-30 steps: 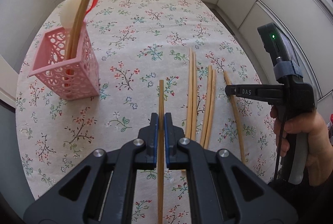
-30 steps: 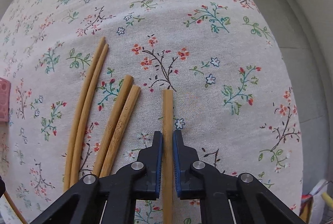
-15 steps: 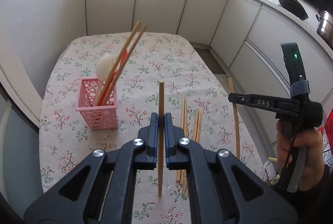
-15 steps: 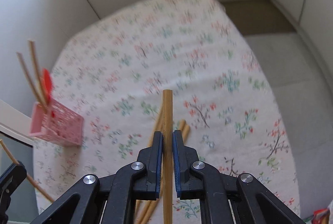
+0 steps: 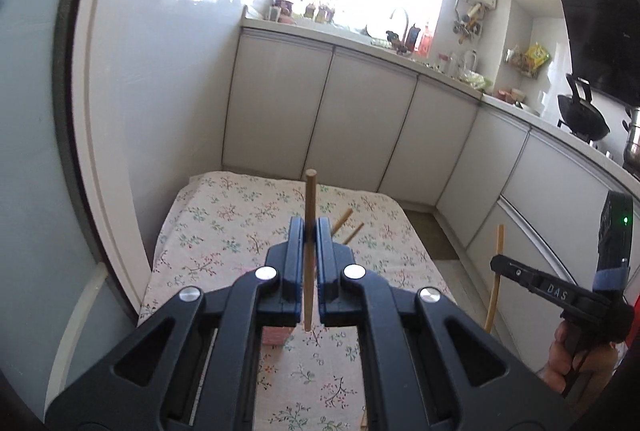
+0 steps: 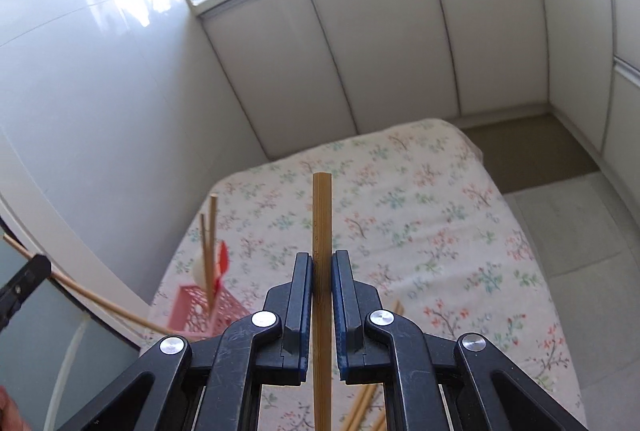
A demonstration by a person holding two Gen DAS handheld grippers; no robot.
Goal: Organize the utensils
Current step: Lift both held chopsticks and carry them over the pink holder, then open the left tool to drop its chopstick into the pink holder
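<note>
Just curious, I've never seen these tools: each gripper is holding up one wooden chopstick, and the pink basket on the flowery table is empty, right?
Not quite: the pink basket is not empty. The right wrist view shows two chopsticks, a white spoon and something red standing in it. The rest holds: the left gripper and the right gripper each clamp one chopstick above the flowery table.

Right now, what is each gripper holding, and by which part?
Each holds one chopstick. The left gripper clamps its chopstick near mid-length; the right gripper clamps its chopstick along the shaft, thick end sticking out ahead.
</note>
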